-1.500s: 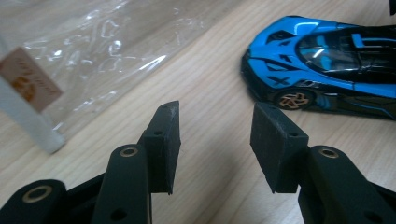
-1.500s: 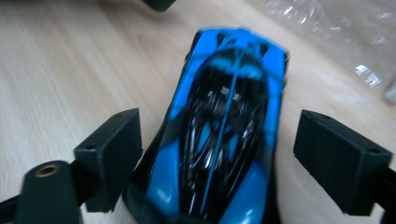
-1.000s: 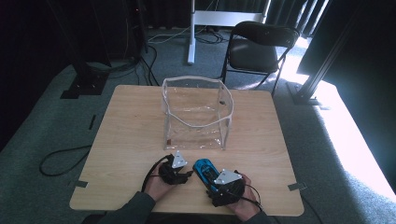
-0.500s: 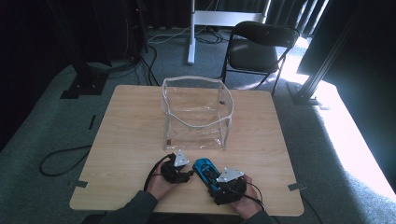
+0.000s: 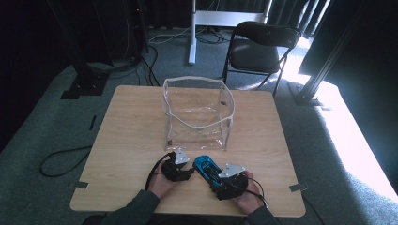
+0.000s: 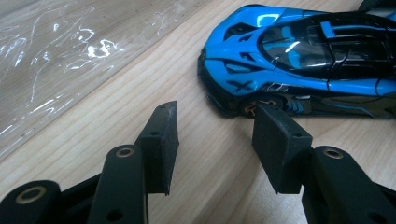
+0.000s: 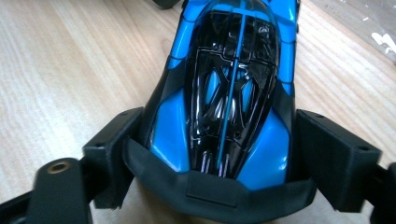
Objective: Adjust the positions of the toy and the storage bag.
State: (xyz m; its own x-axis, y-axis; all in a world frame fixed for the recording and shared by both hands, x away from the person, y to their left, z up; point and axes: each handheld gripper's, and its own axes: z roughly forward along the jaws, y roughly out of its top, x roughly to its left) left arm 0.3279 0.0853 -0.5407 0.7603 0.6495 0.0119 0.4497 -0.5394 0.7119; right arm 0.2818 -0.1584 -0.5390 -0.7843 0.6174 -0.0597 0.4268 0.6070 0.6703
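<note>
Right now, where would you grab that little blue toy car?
Across the rear flanks of the blue toy car, coming from behind: the right gripper already straddles its tail, and the sides there run fairly straight. The nose tapers and would likely slip.

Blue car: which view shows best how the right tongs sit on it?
The right gripper view: the car's rear sits between the right tongs, one jaw on each flank, closing in. The left gripper view shows its nose and front wheel; the high view shows it small, partly covered.

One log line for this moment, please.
right gripper: jaws just closing around toy car rear | left gripper: open beside its nose | clear bag: open behind
</note>
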